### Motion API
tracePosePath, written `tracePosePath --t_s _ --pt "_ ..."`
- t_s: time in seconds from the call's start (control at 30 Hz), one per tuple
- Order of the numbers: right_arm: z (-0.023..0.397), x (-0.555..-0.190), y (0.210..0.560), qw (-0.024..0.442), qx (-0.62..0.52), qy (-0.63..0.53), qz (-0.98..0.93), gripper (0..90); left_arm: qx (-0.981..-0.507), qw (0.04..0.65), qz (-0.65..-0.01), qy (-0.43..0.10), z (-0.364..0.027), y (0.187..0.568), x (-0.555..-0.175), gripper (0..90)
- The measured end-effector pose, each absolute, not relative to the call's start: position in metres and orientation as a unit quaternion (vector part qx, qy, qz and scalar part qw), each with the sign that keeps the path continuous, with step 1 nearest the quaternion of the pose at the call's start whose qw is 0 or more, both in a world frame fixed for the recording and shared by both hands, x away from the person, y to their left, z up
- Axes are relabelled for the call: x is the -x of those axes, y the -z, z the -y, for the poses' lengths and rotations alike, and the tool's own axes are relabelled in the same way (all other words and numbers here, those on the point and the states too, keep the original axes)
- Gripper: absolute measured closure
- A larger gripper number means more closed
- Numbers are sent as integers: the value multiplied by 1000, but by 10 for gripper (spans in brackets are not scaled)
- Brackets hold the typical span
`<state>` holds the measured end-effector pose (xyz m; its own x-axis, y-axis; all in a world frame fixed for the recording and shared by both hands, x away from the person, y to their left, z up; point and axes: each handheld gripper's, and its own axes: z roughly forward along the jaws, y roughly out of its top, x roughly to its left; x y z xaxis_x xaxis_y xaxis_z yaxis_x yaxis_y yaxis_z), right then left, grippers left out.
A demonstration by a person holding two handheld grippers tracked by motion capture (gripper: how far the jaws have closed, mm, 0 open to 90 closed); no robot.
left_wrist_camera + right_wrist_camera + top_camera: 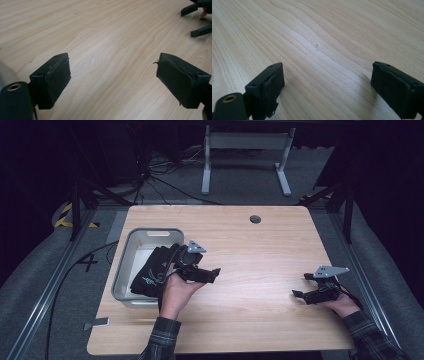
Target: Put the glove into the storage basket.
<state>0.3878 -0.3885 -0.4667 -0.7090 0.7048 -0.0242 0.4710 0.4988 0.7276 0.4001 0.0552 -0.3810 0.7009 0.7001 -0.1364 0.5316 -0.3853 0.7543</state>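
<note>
A black garment [152, 270] with a small teal mark lies bunched in a grey plastic bin [131, 245] at the table's left. My left gripper [216, 273] hovers just right of the bin, held in a hand and pointing toward the table's middle. Its jaws stand wide apart over bare wood in the left gripper view [112, 67], with nothing between them. My right gripper [299, 286] rests near the right edge and points left. It is open over bare wood [327, 75] and holds nothing. Its two black fingertips [197, 31] also show far off in the left gripper view.
The light wooden table [260, 250] has a round cable hole [255, 219] near its far edge. Plaid sleeves come in from the bottom. Beyond the table are grey carpet, cables and a white desk frame [245, 155].
</note>
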Motion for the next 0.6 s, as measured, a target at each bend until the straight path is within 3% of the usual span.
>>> tracePosePath --t_s 0.6 --pt "389 -388 467 162 -344 -362 -851 121 -859 370 -340 -98 4 439 -386 98"
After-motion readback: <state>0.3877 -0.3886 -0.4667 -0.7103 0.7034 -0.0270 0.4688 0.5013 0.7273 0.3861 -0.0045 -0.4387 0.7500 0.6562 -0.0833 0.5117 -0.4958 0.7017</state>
